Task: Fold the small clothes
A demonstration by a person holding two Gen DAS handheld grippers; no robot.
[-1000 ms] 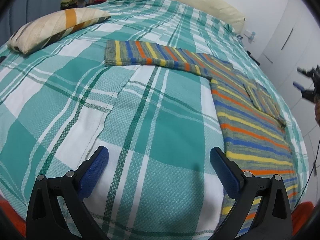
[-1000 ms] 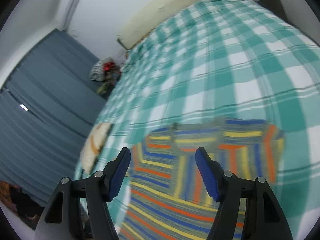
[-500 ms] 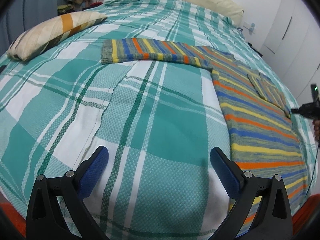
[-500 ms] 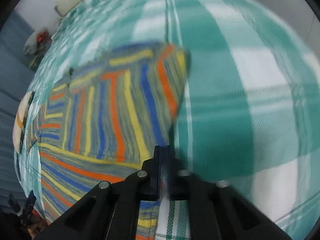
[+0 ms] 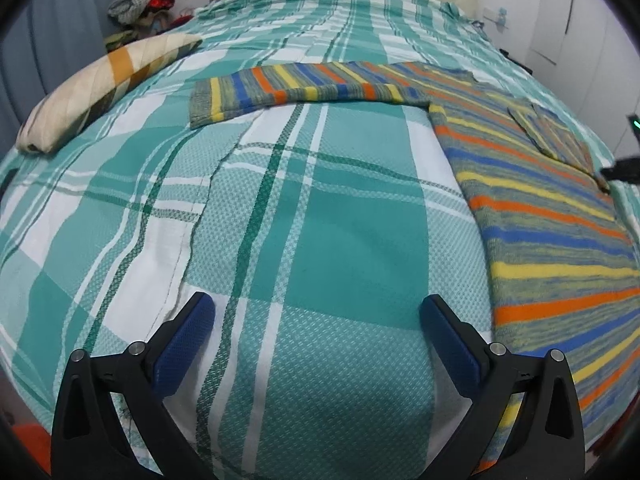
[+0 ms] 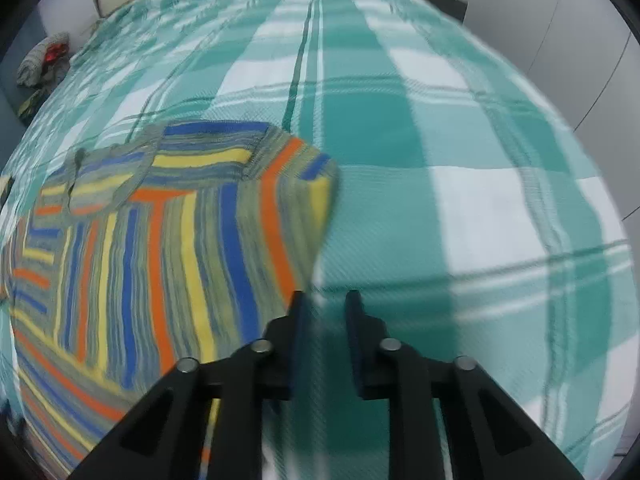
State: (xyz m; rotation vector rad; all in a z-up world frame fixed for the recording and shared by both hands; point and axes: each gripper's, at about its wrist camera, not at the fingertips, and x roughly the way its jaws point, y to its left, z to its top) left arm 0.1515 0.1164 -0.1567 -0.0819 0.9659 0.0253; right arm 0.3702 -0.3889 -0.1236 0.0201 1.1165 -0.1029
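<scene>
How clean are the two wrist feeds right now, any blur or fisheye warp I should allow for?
Left wrist view: sharp, evenly lit, the striped sweater and bedspread weave crisp; strong fisheye bulge, dark corners. Right wrist view: motion-smeared, the sweater's stripes and the plaid lines streaked, though the right gripper reads fairly clear, jaws slightly apart; a soft shadow sits beneath it.

Sweater [image 5: 552, 216]: orange, yellow, blue stripes on grey-green knit. Bedspread [image 5: 320, 240]: teal-and-white plaid, dark green lines. Pillow [image 5: 100, 84]: cream, apparently with orange and brown bands.

No readable text, labels, brands or numbers in either view.
</scene>
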